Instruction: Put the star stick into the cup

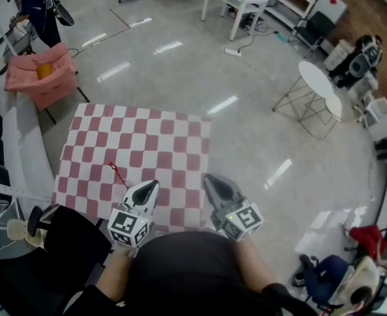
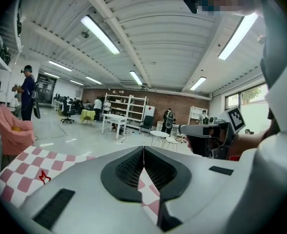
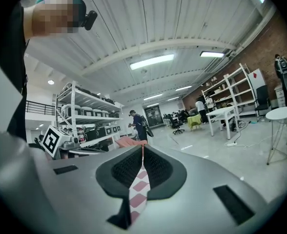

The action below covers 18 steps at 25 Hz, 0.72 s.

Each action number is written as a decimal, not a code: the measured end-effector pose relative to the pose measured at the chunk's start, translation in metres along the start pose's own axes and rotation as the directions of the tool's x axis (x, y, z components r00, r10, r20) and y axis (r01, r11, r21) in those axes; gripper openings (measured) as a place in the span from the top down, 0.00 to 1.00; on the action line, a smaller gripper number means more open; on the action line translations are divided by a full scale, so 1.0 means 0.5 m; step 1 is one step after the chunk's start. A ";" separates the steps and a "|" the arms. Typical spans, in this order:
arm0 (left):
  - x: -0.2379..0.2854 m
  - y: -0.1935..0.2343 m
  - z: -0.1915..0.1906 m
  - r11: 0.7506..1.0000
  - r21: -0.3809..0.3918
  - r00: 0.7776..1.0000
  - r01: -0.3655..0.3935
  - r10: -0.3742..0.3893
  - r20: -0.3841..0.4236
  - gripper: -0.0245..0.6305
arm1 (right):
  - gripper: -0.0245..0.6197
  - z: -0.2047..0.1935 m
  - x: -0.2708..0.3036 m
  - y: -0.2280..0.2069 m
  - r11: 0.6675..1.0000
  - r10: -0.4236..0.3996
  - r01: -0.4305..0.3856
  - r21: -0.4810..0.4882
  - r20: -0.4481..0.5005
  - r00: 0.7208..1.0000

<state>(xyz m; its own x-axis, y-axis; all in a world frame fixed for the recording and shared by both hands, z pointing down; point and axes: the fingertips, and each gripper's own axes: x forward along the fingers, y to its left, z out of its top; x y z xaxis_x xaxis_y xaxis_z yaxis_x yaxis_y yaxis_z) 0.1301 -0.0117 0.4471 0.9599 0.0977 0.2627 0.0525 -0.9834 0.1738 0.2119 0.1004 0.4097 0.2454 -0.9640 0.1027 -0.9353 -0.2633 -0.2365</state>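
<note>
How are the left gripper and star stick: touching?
Apart. The left gripper view shows the star stick on the cloth, left of the shut left gripper.

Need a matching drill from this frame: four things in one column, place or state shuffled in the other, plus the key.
Column A
1. star stick
2. left hand-held gripper
3. pink armchair
4. round white table

Column B
a. jaws together, nothing between them
b. beyond the cloth, to the right
c. lying on the checkered cloth
d. upper left, with an orange thing on its seat

Pairs: 1-c; 2-a; 3-d; 4-b
</note>
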 end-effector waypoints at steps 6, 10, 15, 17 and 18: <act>0.021 -0.020 0.002 0.999 0.008 0.999 0.035 -0.035 -0.002 0.90 | 0.92 -0.009 -0.036 -0.027 0.998 -0.062 0.062 -0.003 0.001 0.998; 0.028 -0.028 0.001 0.999 0.009 0.999 0.045 -0.045 -0.004 0.90 | 0.93 -0.007 -0.037 -0.027 0.997 -0.071 0.071 0.014 0.002 0.998; 0.027 -0.034 0.002 0.999 0.008 0.999 0.044 -0.044 -0.007 0.90 | 0.93 -0.014 -0.039 -0.027 0.998 -0.062 0.062 0.028 -0.006 0.998; 0.026 -0.032 0.000 0.999 0.009 0.999 0.042 -0.042 -0.008 0.90 | 0.93 -0.016 -0.037 -0.026 0.998 -0.057 0.057 0.033 -0.005 0.998; 0.025 -0.031 -0.002 0.999 0.010 0.999 0.040 -0.040 -0.010 0.90 | 0.93 -0.015 -0.035 -0.026 0.998 -0.055 0.055 0.034 0.003 0.998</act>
<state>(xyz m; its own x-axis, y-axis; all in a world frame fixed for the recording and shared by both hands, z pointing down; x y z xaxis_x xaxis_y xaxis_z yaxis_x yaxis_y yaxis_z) 0.1411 0.0051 0.4486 0.9542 0.1387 0.2651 0.0940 -0.9802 0.1744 0.2177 0.1211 0.4182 0.2970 -0.9482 0.1130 -0.9112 -0.3168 -0.2633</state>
